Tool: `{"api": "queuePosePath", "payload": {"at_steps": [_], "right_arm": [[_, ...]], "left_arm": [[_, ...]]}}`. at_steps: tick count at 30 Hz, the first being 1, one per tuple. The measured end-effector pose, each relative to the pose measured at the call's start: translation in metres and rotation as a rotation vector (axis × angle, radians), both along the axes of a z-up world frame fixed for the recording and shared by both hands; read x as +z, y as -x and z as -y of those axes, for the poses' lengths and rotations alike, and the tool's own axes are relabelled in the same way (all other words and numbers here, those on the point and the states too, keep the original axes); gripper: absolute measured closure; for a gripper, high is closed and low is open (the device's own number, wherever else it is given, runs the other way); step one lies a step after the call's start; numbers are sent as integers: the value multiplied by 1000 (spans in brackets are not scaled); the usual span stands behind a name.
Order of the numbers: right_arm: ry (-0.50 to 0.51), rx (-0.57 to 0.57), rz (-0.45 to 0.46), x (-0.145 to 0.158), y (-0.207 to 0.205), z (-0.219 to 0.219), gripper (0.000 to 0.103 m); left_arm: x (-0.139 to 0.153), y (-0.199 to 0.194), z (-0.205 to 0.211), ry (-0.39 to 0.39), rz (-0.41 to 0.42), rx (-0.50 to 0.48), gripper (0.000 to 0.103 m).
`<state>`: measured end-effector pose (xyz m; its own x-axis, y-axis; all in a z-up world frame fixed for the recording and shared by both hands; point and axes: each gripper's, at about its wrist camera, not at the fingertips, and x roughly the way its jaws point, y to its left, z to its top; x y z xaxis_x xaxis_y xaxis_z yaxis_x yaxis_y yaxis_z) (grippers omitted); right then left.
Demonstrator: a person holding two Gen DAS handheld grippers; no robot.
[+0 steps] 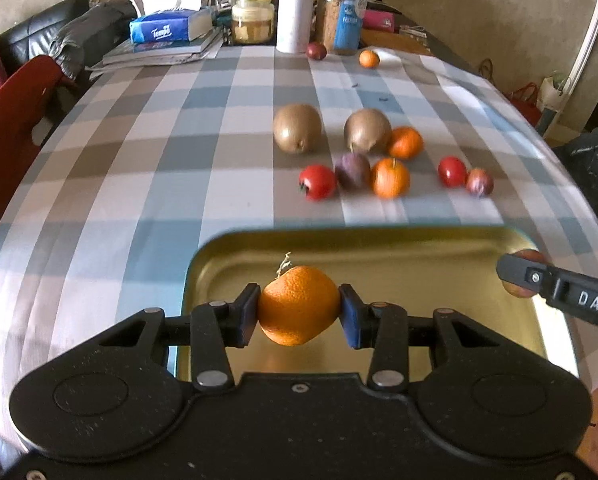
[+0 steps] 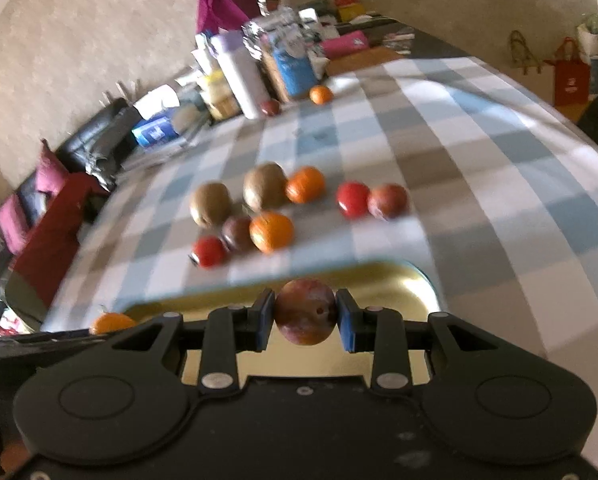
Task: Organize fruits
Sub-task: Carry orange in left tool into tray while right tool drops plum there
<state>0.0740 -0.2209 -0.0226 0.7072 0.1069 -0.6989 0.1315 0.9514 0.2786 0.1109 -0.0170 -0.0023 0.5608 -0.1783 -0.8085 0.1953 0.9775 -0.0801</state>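
My left gripper [image 1: 298, 312] is shut on a mandarin [image 1: 297, 304] with a dry stem, held over the left part of a gold metal tray [image 1: 419, 248]. My right gripper [image 2: 305, 314] is shut on a reddish plum [image 2: 305, 310] above the same tray [image 2: 411, 280]; its finger [image 1: 555, 288] reaches in from the right of the left wrist view. Loose fruit lies beyond the tray: two kiwis [image 1: 297, 128] [image 1: 366, 130], two mandarins [image 1: 390, 178] [image 1: 405, 143], two tomatoes [image 1: 317, 182] [image 1: 452, 171] and two plums [image 1: 352, 171] [image 1: 479, 183].
The table wears a blue, grey and white checked cloth [image 1: 159, 140]. At its far end stand a tissue pack [image 1: 167, 28], jars [image 1: 253, 18], a white bottle [image 1: 295, 8], one more plum [image 1: 316, 51] and a small mandarin [image 1: 369, 59]. A red chair [image 1: 11, 120] is at the left.
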Motion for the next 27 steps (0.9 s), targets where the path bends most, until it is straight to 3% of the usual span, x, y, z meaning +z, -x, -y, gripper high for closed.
{"api": "queuePosePath", "payload": {"at_steps": [8, 16, 27], "right_arm": [[66, 27, -37, -18, 32, -9, 68], [86, 97, -29, -21, 36, -26, 68], [79, 110, -34, -21, 35, -29, 68]], "left_arm": [[-10, 22, -2, -32, -7, 7, 53], [-15, 29, -5, -38, -12, 16, 53], [-7, 37, -2, -53, 66, 3, 51]]}}
